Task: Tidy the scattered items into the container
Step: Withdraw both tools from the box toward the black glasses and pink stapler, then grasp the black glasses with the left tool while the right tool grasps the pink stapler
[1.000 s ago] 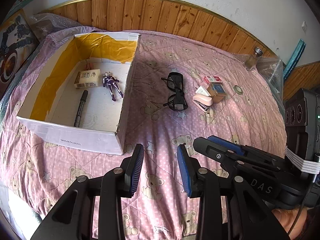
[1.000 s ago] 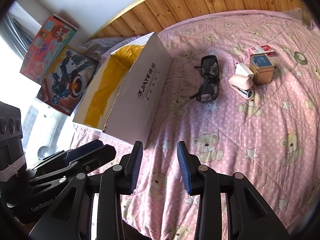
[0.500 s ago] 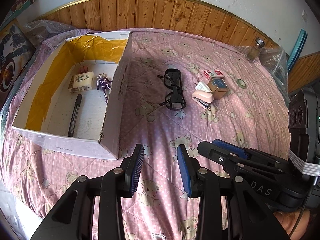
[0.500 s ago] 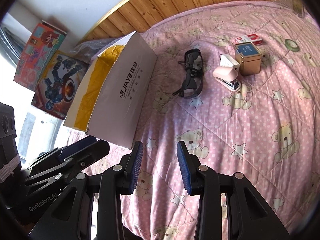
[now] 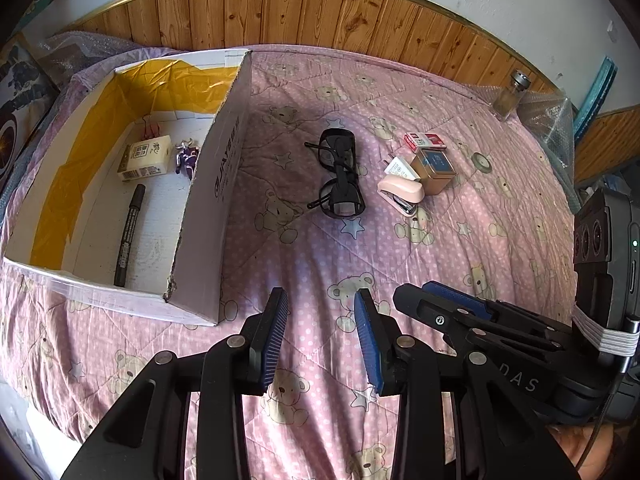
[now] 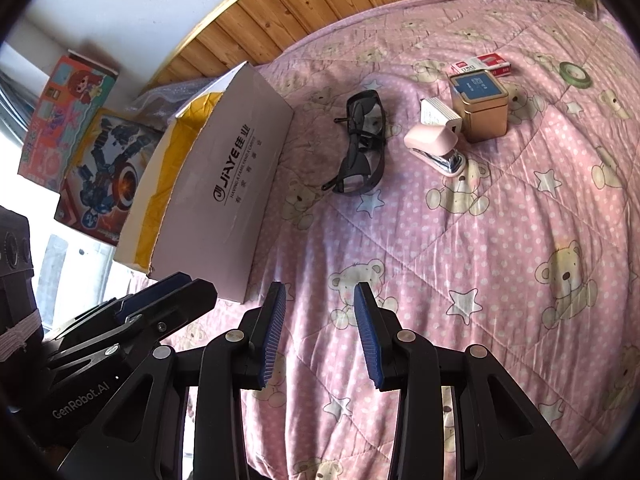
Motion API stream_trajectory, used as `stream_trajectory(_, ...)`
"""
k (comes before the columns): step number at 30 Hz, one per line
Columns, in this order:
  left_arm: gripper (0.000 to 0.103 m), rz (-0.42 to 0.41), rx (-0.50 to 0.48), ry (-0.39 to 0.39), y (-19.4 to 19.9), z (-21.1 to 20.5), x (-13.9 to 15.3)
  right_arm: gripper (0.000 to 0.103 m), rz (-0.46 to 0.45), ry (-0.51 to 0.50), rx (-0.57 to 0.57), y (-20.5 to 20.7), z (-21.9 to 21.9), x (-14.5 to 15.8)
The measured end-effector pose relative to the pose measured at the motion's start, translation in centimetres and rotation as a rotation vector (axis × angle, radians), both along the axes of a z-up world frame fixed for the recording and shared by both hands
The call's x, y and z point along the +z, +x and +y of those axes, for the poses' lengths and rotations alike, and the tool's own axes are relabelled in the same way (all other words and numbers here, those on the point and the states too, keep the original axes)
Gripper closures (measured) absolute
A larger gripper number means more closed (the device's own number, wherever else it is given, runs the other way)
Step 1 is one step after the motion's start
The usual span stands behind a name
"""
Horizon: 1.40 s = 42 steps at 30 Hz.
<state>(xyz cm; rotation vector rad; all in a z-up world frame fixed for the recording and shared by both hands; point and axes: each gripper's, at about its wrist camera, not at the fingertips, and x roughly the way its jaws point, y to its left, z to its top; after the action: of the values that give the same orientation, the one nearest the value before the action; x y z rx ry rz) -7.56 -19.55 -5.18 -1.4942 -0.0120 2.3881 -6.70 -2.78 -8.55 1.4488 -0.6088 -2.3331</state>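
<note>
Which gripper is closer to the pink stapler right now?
Right, by a small margin. The right gripper sits on the stapler's side of the bed, open. The left gripper is beside it, open too, nearer the cardboard box and farther from the stapler.

Bare quilt (image 5: pixel 320 256) between box wall (image 5: pixel 216 200) and glasses (image 5: pixel 340 178)
</note>
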Motion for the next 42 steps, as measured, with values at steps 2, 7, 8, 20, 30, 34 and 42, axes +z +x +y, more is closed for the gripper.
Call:
stream_trajectory(2, 0.067, -0.007, -0.002, 0.001, -0.2, 0.2, -0.3, 0.065, -0.006, 0.0, -0.005, -0.1, 0.2, -0.2)
stream_trajectory(7, 0.067, -0.021, -0.008, 0.004, -0.6, 0.6, -0.8, 0.065, -0.021, 0.0, -0.012, -0.4, 0.6, -0.8)
stream_trajectory(8, 0.067, -0.025, -0.01, 0.004, -0.6, 0.6, -0.9, 0.065, -0.023, 0.0, -0.013, -0.5, 0.6, -0.9)
stream_trajectory(20, 0.067, -0.05, -0.015, 0.004, -2.3, 1.5, -1.9, 0.065, -0.05, -0.003, -0.03, -1.5, 1.7, -2.1)
stream_trajectory(30, 0.067, -0.075, -0.019, 0.014, -4.1, 3.0, -2.9, 0.065, -0.072, -0.009, -0.063, -2.3, 3.1, -3.3)
stream_trajectory(34, 0.067, -0.085, -0.021, 0.015, -4.8, 3.5, -3.3, 0.065, -0.083, -0.011, -0.071, -2.8, 3.5, -3.9)
stream_trajectory(42, 0.067, -0.107, -0.021, 0.021, -6.3, 4.3, -4.3, 0.065, -0.096, -0.013, -0.082, -3.8, 4.2, -4.7)
